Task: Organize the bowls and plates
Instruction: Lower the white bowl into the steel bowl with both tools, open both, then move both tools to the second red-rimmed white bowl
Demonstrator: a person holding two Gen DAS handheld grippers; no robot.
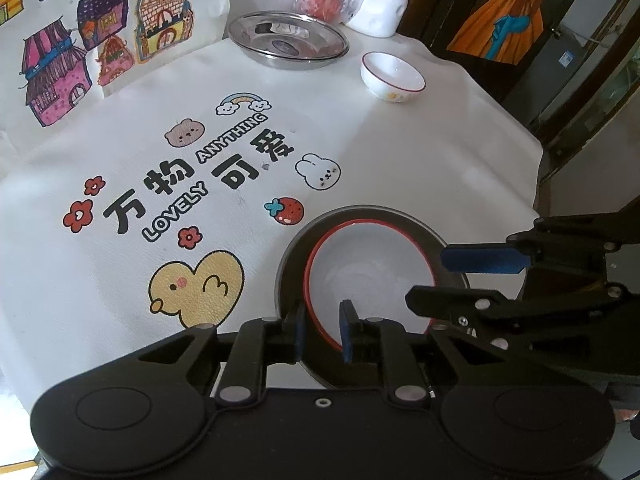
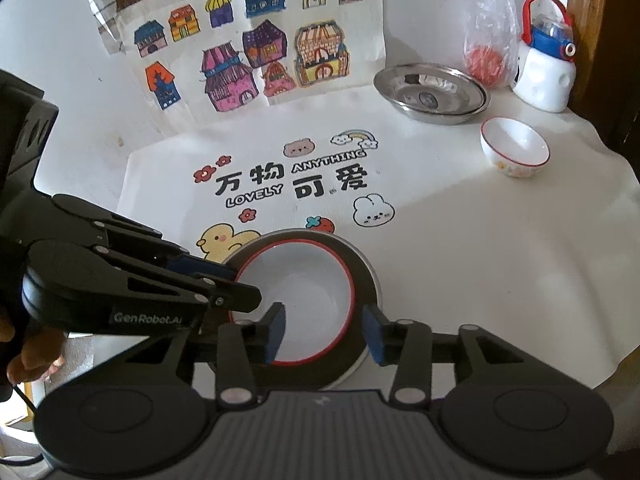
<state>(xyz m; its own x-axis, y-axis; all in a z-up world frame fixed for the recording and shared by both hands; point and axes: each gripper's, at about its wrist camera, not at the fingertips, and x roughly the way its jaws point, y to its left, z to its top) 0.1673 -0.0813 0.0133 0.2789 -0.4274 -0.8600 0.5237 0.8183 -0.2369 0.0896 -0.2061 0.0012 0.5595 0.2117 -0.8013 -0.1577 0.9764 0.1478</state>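
White bowl w/ red rim point(image 1: 372, 272) sits inside a dark metal plate point(image 1: 290, 264) at the near table edge. Left gripper point(image 1: 322, 334) straddles bowl's rim, pads slightly apart, not pressing. Right gripper point(image 2: 326, 334) spread wide around bowl's near rim, no contact. Far side: shiny steel plate point(image 2: 432, 94), glossy and round, w/ small ceramic bowl point(image 2: 514, 152) beside it. Printed cloth point(image 1: 120, 300) between lies open.
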